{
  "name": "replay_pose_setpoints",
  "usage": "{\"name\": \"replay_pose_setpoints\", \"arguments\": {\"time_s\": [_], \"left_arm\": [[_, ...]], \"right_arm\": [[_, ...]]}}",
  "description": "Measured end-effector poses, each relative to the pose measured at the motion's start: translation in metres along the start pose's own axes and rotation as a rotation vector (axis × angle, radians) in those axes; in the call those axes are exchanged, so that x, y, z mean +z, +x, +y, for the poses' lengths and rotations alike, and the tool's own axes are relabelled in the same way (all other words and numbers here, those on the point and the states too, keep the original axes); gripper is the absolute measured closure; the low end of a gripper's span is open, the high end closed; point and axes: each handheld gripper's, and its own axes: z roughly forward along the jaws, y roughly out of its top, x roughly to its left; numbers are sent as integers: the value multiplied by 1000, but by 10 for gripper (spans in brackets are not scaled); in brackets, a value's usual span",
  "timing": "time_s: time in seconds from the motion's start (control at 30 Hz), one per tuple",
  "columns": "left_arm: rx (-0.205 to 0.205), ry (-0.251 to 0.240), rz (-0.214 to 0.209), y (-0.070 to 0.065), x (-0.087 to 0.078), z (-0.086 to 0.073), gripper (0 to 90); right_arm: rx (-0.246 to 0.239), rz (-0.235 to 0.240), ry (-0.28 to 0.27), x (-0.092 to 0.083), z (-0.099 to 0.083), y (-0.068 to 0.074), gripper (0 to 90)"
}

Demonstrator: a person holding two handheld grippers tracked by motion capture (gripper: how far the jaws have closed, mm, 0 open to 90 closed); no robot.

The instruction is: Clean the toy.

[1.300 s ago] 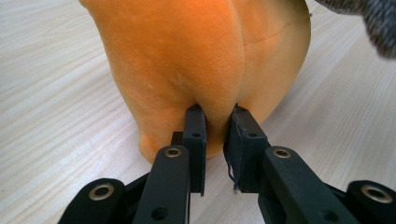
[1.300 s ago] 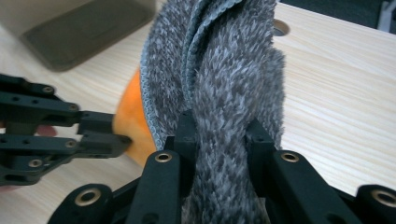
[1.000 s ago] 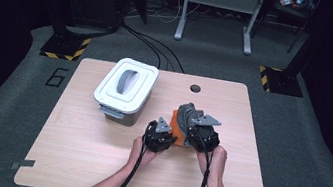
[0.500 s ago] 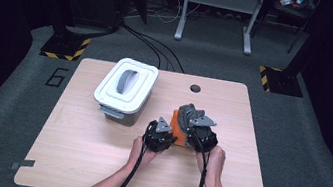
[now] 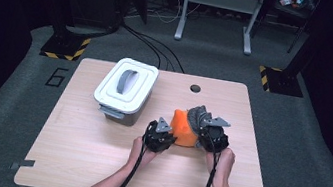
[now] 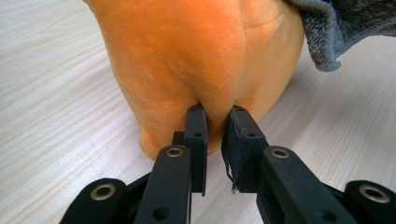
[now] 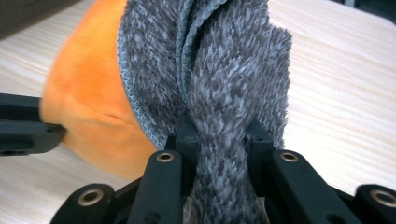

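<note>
My left hand-held gripper (image 6: 215, 122) pinches the orange cloth (image 6: 196, 60) on the counter (image 5: 93, 158); my right hand-held gripper (image 7: 218, 135) clamps the grey cloth (image 7: 229, 84) draped over it. I judge I'm separating them; next, lift grey clear.

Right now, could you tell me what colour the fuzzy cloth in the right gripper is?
Grey fuzzy cloth, clearest in the right gripper view.
</note>
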Motion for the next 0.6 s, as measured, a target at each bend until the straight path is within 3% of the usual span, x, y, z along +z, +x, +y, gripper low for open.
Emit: {"name": "replay_pose_setpoints", "arguments": {"time_s": [0.6], "left_arm": [[10, 3, 14, -1, 2, -1, 814]], "right_arm": [[88, -21, 39, 17, -14, -21, 730]]}}
